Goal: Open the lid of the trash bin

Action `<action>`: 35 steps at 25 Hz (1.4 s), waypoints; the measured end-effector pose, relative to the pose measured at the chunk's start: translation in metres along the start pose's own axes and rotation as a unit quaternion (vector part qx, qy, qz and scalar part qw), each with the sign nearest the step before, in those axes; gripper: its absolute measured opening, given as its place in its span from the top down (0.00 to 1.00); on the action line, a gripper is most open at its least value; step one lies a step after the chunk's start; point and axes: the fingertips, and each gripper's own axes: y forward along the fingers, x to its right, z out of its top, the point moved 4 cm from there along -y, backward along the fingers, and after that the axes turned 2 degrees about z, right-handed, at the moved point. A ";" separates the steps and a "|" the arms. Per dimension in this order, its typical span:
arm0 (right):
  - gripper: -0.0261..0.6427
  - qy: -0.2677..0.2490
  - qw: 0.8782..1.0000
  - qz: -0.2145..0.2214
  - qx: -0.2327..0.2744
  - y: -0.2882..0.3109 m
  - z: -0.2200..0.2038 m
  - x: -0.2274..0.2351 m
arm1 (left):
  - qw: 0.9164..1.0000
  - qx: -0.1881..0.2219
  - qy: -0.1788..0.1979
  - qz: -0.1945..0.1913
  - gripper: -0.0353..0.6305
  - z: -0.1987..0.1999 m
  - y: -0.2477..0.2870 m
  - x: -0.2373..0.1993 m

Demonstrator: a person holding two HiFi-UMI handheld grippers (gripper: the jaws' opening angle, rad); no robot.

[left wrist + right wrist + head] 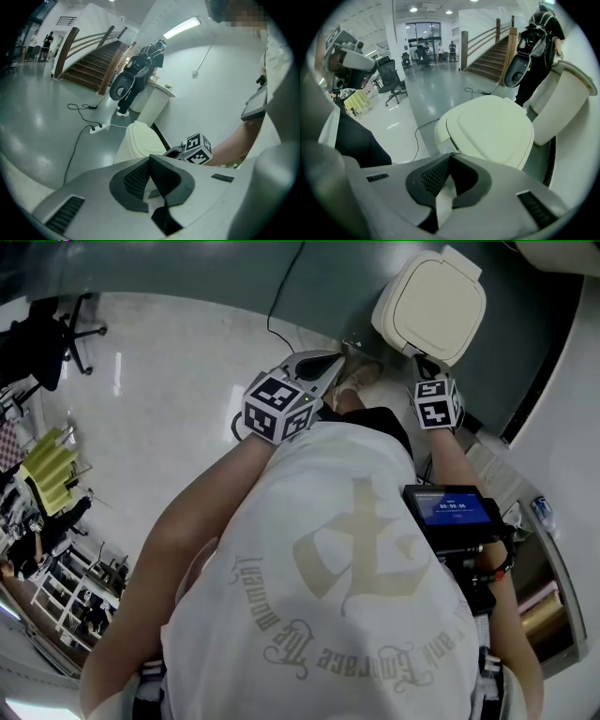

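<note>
The trash bin (123,149) stood on the floor (187,362) by the wall, its lid (439,307) shut flat. My right hand-held gripper (419,362) hung just short of the lid's near edge, jaws together on nothing, with the lid straight ahead and a little below. My left hand-held gripper (336,360), also closed and empty, was farther off to the lid's left. I judged the right-hand one better placed to lift that near edge. Open floor lay to the left.

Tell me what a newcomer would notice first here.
A cream bin with its lid down fills the top right of the head view. The right claw, shut and empty, points at the lid's near edge, though contact can't be told. The left claw, also shut, hangs off to the bin's side.
</note>
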 end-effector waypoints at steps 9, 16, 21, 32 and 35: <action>0.95 -0.067 0.997 -0.024 -0.020 0.001 0.002 -0.003 | 1.000 -0.003 0.003 -0.004 0.93 -0.001 0.003 0.002; 0.95 -0.056 0.998 -0.032 -0.013 0.004 -0.001 0.004 | 1.000 -0.005 0.010 -0.009 0.93 -0.003 0.008 0.007; 0.95 -0.041 0.999 -0.025 -0.010 0.007 -0.005 0.010 | 1.000 -0.001 0.017 -0.011 0.93 0.001 0.012 0.009; 0.95 -0.002 1.000 -0.004 0.023 0.007 -0.007 0.015 | 0.999 -0.008 0.033 -0.019 0.93 0.009 0.016 0.011; 0.95 0.006 1.000 0.000 0.024 0.007 -0.005 0.016 | 0.999 -0.008 0.039 -0.024 0.93 0.014 0.018 0.011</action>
